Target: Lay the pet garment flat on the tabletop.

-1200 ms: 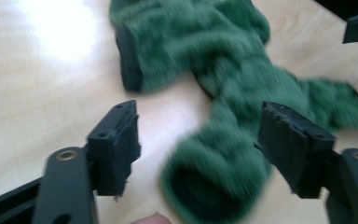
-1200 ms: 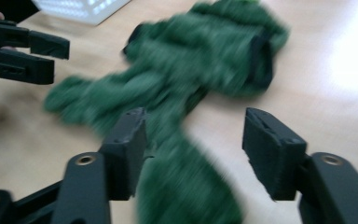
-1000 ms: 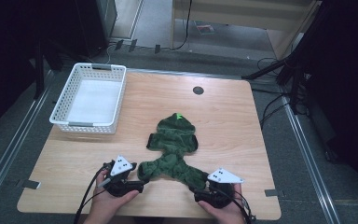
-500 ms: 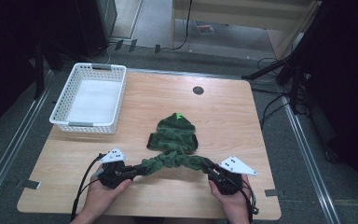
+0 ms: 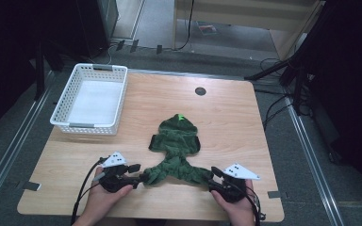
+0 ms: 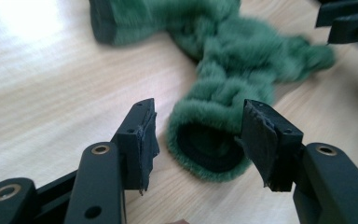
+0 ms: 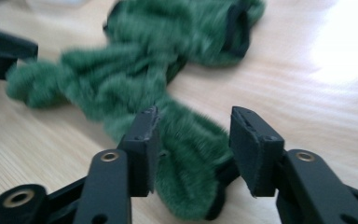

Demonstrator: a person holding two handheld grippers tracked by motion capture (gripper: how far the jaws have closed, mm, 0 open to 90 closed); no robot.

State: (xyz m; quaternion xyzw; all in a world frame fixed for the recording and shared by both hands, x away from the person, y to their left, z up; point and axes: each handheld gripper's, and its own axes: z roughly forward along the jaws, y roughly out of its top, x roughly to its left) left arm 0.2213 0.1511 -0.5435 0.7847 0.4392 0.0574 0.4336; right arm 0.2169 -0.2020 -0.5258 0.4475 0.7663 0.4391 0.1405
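The wooden tabletop (image 5: 226,113) stands on a grey floor strung with cables, a white plastic basket (image 5: 90,100) at its far left corner. Near the front edge lies a green fleece hooded garment (image 5: 175,141), hood away from the person, its two sleeves splayed toward the front corners. Its long axis runs front to back, while the sleeves spread sideways toward the two hands. The left tongs (image 6: 196,137) stand released, having just been opening; the left cuff (image 6: 205,144) lies between the jaws, seemingly touching only the right one. The right tongs (image 7: 193,149) have likewise just been opening, and the right sleeve end (image 7: 186,172) rests loose between them. Each hand is nearest its own sleeve.
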